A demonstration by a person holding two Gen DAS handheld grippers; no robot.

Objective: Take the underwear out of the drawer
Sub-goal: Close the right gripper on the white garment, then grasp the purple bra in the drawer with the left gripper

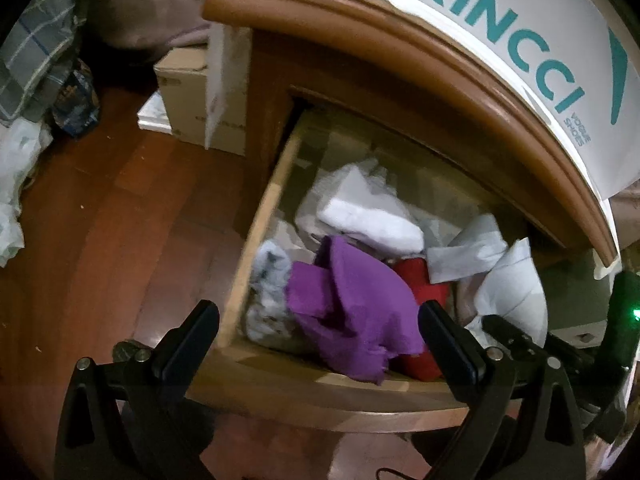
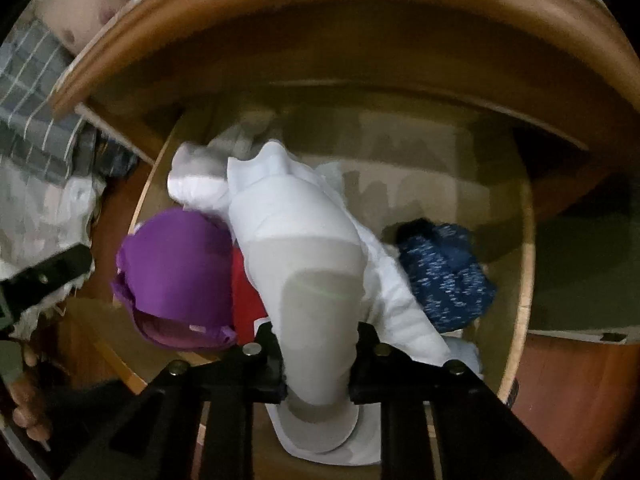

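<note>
Home bedroom: wooden nightstand point(image 1: 420, 64), open drawer point(image 1: 256, 240) of underwear point(image 1: 352, 304) (mixed colours), plaid bedding point(image 1: 36, 52), shoebox point(image 1: 532, 44) on top, wood floor point(image 1: 120, 216).

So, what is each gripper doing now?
Left gripper: open, holding nothing.
Right gripper: closed on the white underwear.

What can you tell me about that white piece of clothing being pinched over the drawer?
The white garment is soft, thin fabric, bunched and creased, with a greyer panel near the grip. The right tool is shut on its lower end. The rest drapes away over the open drawer, lying across a red item beside a purple one. From the left wrist view it shows at the drawer's right side.
</note>
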